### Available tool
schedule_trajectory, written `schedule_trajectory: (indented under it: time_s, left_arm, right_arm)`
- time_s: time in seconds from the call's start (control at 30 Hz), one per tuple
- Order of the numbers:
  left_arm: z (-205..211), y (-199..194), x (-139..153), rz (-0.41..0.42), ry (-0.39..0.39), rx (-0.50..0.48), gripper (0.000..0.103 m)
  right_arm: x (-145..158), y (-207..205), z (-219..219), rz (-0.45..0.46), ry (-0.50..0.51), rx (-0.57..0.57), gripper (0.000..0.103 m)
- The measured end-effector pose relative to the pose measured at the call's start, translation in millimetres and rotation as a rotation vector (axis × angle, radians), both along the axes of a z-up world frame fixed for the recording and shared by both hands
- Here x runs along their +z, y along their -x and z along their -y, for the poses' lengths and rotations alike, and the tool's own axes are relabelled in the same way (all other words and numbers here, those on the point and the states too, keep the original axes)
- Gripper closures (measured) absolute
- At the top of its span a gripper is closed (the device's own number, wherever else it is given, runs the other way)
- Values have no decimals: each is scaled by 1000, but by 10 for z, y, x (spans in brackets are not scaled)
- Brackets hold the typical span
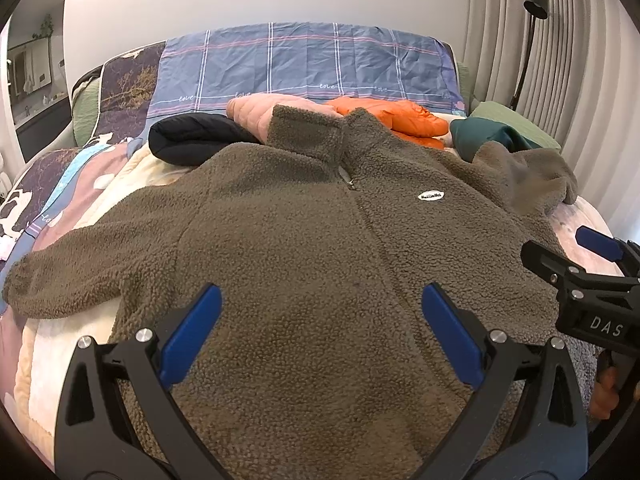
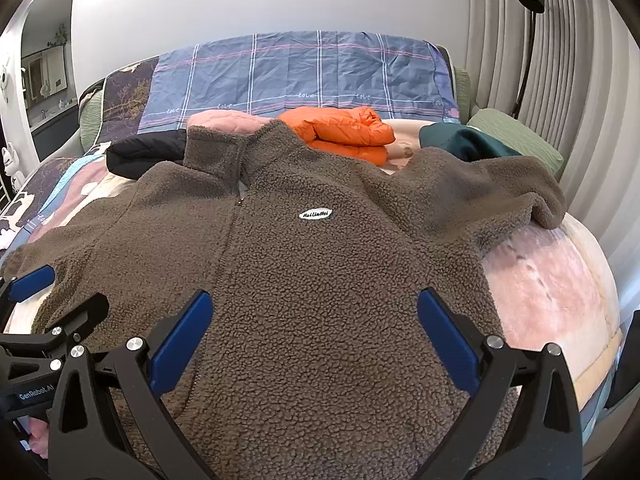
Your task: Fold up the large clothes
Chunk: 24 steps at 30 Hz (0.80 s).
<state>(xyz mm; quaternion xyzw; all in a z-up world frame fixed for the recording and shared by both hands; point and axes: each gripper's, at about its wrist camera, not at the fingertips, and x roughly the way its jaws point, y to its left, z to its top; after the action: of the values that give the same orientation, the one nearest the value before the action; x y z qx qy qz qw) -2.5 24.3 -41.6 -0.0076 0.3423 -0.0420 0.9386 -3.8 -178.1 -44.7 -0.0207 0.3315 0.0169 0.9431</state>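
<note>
A brown fleece jacket [image 1: 296, 240] [image 2: 320, 264] lies front up and spread flat on the bed, collar far, zip shut, a small white label on its chest. One sleeve stretches out to the left; the other is bunched at the far right. My left gripper [image 1: 320, 332] hovers open over the jacket's lower hem, nothing between its blue pads. My right gripper [image 2: 314, 340] is open too, above the hem a little further right. Each gripper shows at the edge of the other's view: the right gripper [image 1: 592, 264] and the left gripper [image 2: 36, 292].
Behind the collar lie a black garment [image 1: 192, 136], a pink one [image 1: 256, 110], an orange puffer jacket [image 2: 344, 128] and a dark green item [image 2: 460, 140]. A blue checked cloth [image 1: 296, 64] covers the headboard. The bed's edge, a curtain and a black lamp [image 2: 528, 40] are at the right.
</note>
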Motion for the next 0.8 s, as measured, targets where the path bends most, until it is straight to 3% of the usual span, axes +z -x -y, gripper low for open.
schedule_trajectory:
  time_s: [0.43, 0.57, 0.63, 0.8]
  left_arm:
    - [-272, -53, -13, -21, 64, 32, 2]
    - [-640, -49, 13, -7, 197, 59, 16]
    - [-992, -59, -2, -4, 277, 133, 25]
    - [-2220, -24, -279, -58, 465, 459, 25]
  right_arm:
    - [-62, -74, 16, -21, 6, -6, 1]
    - [-101, -112, 16, -41, 17, -9, 1]
    - [-114, -125, 22, -49, 23, -10, 1]
    - [-147, -127, 105, -57, 26, -31, 1]
